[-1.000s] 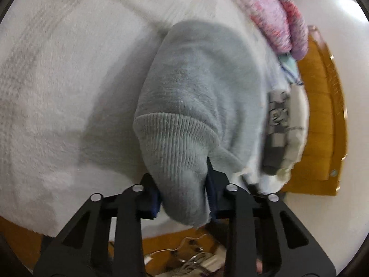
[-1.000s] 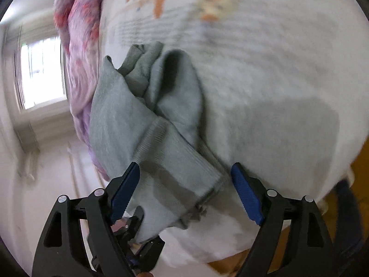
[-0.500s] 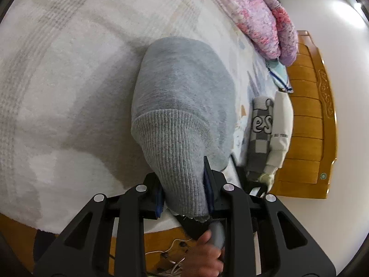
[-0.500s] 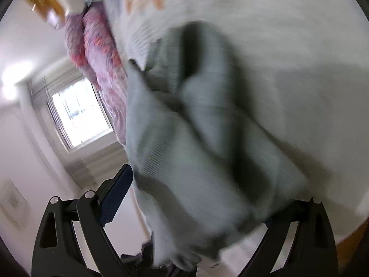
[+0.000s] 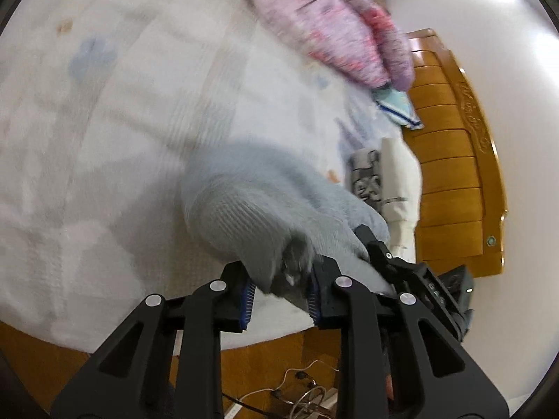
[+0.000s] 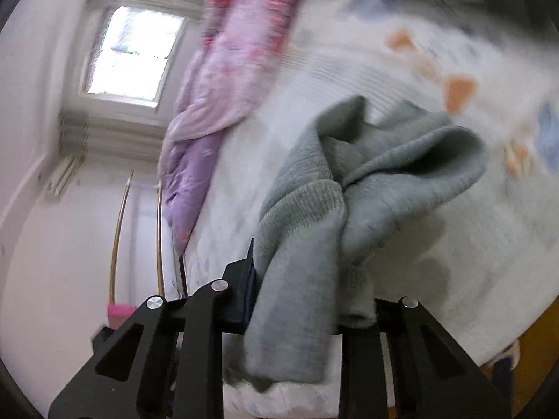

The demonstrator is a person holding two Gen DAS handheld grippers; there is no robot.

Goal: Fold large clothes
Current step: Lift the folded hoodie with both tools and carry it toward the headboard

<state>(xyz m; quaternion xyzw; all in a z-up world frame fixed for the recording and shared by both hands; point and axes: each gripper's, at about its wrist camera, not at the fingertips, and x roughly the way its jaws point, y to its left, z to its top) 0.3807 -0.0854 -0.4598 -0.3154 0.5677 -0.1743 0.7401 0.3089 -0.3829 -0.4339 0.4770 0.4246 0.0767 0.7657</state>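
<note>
grey sweater (image 5: 265,206) pinched in closing left tongs (image 5: 281,289), right tongs (image 6: 297,300)

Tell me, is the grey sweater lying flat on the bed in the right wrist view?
No, the grey sweater hangs bunched between the right gripper's closing jaws, above the bed.

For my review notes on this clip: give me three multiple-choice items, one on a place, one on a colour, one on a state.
1. Where does the pink and purple quilt lie?
A. on the bed
B. on the floor
C. over the headboard

2. What colour is the garment in the grippers?
A. red
B. grey
C. black

3. What is the left gripper doing?
A. gaping over bare bedding
B. gripping a white cable
C. gripping grey knit

Key:
1 A, it is bunched on the white bed cover.
2 B, grey ribbed knit in both views.
3 C, its closing jaws pinch the knit; the right gripper also clamps it.
</note>
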